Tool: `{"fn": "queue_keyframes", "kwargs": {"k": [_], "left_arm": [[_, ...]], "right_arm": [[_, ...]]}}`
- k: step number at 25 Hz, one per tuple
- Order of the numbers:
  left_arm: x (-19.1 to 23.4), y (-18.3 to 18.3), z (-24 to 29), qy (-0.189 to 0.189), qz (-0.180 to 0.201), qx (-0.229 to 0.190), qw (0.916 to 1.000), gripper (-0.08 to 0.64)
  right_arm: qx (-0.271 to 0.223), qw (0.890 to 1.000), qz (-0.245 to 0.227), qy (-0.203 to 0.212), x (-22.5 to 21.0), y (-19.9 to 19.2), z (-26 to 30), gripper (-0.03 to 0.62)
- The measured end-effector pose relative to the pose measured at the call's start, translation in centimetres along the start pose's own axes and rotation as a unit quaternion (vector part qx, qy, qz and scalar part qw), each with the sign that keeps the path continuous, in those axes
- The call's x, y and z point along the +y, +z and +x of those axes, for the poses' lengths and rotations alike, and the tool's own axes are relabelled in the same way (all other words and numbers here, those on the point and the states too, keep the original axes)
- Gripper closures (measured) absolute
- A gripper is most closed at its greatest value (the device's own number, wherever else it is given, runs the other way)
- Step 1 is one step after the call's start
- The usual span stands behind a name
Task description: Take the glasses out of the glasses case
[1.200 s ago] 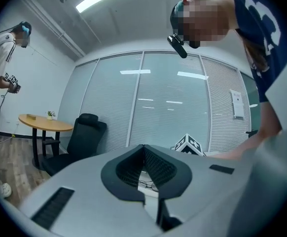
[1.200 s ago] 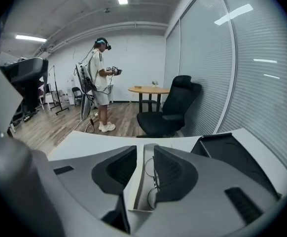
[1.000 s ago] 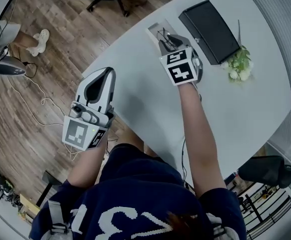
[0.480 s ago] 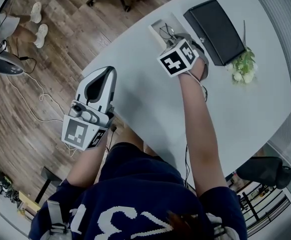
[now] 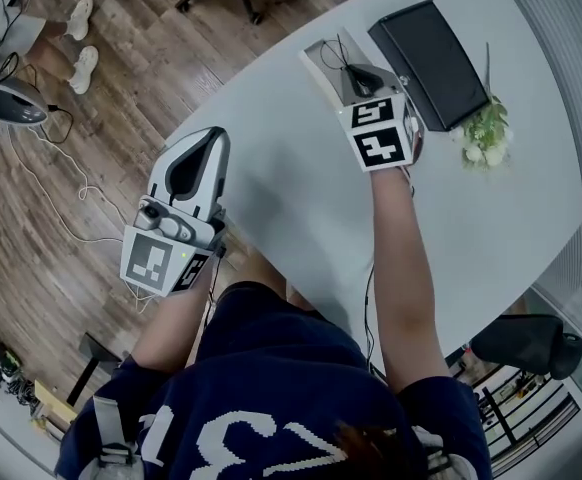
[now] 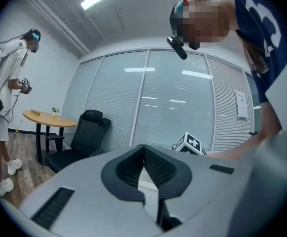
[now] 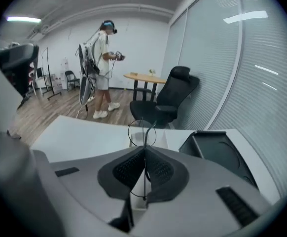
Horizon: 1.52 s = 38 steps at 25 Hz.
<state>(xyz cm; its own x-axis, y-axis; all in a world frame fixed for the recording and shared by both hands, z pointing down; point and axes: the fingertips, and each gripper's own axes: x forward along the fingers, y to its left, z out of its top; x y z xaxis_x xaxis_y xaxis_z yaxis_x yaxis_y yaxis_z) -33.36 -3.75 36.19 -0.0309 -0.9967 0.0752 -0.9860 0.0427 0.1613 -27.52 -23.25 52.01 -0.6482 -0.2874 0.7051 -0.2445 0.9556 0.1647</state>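
My right gripper [image 5: 357, 74] [image 7: 144, 154] is shut on thin wire-framed glasses [image 5: 343, 54] [image 7: 142, 131], its jaws having just closed on the frame. One round lens sticks out past the fingertips, above a small light open case [image 5: 321, 56] [image 7: 133, 141] on the white table [image 5: 271, 188]. A black open case [image 5: 426, 58] [image 7: 217, 149] lies just to the right. My left gripper [image 5: 209, 140] [image 6: 143, 149] hangs off the table's left edge, shut and empty.
A small plant with white flowers [image 5: 481, 133] stands right of the black case. A black office chair [image 7: 170, 95] and a round wooden table [image 7: 143, 78] stand beyond the table. Another person [image 7: 101, 68] stands on the wooden floor.
My right gripper reached to the light case, closed on the glasses and drew back slightly with them. The left gripper has kept still.
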Motion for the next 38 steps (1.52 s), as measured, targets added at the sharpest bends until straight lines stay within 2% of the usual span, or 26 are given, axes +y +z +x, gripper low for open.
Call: {"fn": "queue_keyframes", "kwargs": {"k": [3, 7, 11, 13, 20, 30, 34, 38], "left_arm": [[-0.2, 1.5, 0.2, 0.004, 0.013, -0.012, 0.9998, 0.546], [-0.2, 4.2, -0.1, 0.005, 0.031, -0.034, 0.9989, 0.546], [-1.4, 6.1, 0.2, -0.008, 0.043, -0.044, 0.9981, 0.546], [-2.6, 6.5, 1.2, -0.026, 0.046, -0.047, 0.9975, 0.546], [-10.7, 6.8, 6.0, -0.127, 0.049, -0.053, 0.9892, 0.546], [-23.3, 6.6, 9.8, -0.262, 0.050, -0.050, 0.9624, 0.546], [-26.7, 5.4, 10.5, -0.296, 0.047, -0.039, 0.9533, 0.546], [-29.0, 3.9, 10.5, -0.317, 0.045, -0.024, 0.9469, 0.546]], "right_arm": [[-0.080, 0.996, 0.030, -0.006, -0.9, 3.4, -3.2, 0.565], [-0.166, 0.984, 0.055, -0.031, -2.0, 7.2, -8.3, 0.565], [-0.202, 0.975, 0.076, -0.050, -2.3, 7.8, -13.0, 0.565], [-0.209, 0.972, 0.088, -0.067, -2.8, 7.0, -15.3, 0.565], [-0.206, 0.958, 0.131, -0.149, -6.4, 0.7, -24.1, 0.565], [-0.172, 0.921, 0.209, -0.279, -10.0, -10.9, -36.5, 0.565], [-0.138, 0.911, 0.239, -0.307, -10.0, -15.9, -38.3, 0.565], [-0.074, 0.909, 0.268, -0.311, -8.4, -21.8, -36.9, 0.565]]}}
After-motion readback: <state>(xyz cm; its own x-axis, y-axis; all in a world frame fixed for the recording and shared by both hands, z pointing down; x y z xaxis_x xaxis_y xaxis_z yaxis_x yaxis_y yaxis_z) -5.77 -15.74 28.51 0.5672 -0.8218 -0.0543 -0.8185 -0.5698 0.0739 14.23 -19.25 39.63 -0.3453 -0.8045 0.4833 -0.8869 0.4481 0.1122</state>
